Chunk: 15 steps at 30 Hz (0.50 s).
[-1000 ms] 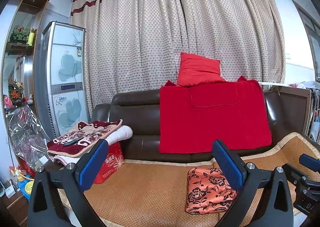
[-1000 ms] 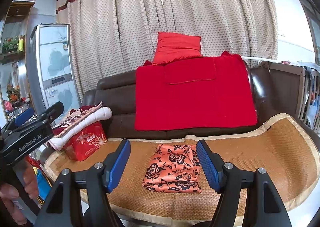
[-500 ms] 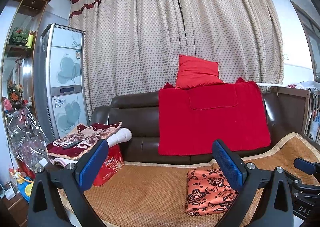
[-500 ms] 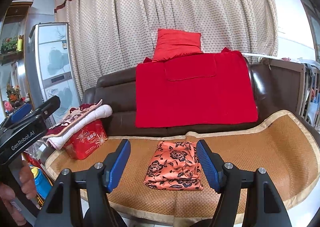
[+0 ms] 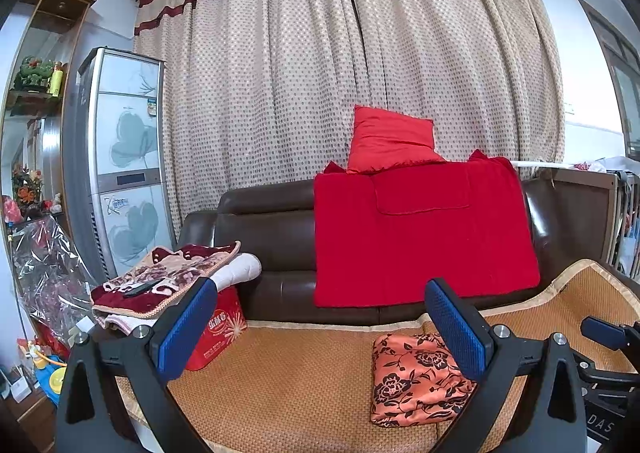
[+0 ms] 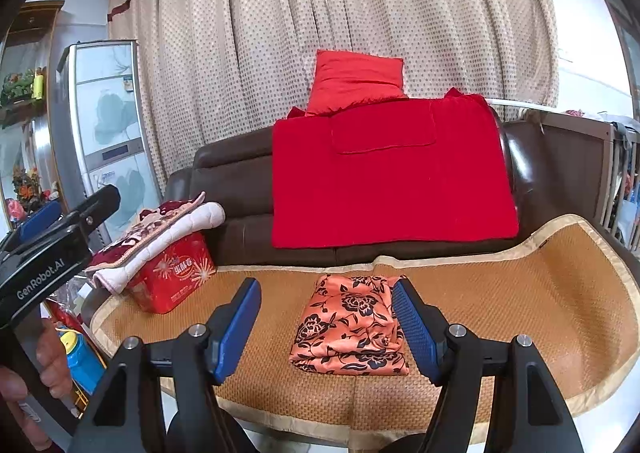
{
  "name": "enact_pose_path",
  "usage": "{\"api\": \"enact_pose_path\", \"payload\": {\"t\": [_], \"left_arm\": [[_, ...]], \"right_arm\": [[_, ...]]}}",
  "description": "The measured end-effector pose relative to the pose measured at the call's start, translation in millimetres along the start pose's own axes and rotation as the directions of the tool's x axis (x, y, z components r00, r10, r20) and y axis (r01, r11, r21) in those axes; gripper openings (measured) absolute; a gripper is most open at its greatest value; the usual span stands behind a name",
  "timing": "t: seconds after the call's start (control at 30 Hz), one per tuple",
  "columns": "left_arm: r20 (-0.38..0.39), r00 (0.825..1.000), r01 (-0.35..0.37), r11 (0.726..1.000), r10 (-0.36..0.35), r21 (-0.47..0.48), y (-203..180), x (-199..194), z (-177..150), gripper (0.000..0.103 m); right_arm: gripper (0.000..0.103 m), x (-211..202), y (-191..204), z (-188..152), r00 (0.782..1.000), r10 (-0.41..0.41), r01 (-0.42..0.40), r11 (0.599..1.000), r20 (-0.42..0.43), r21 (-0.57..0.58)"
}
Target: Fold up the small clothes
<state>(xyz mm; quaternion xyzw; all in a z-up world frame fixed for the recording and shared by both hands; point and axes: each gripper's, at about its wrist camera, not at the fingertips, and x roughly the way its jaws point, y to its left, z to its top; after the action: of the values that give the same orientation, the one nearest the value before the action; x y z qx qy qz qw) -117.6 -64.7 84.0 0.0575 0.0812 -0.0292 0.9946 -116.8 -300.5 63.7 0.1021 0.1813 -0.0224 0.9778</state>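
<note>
Orange floral garment (image 6: 349, 327) lies folded on the mat beyond both grippers' level, empty, parted jaws.

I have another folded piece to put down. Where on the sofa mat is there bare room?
Bare mat lies right of the floral garment, out to the mat's border, and between it and the red box. The left end, with box and blankets, is crowded.

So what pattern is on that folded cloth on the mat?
Orange cloth with black flowers, clearest in the right wrist view.
</note>
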Motion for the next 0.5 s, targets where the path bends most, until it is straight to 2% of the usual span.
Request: {"api": "enact_pose_path", "payload": {"t": [0.5], "left_arm": [[-0.011,1.000,0.021,1.000,-0.021,0.021,-3.1,3.1,-5.5,0.103]], "right_arm": [[0.072,7.1,2.9,-3.3,1.000,-0.004,0.004,1.000,-0.017,0.000]]}}
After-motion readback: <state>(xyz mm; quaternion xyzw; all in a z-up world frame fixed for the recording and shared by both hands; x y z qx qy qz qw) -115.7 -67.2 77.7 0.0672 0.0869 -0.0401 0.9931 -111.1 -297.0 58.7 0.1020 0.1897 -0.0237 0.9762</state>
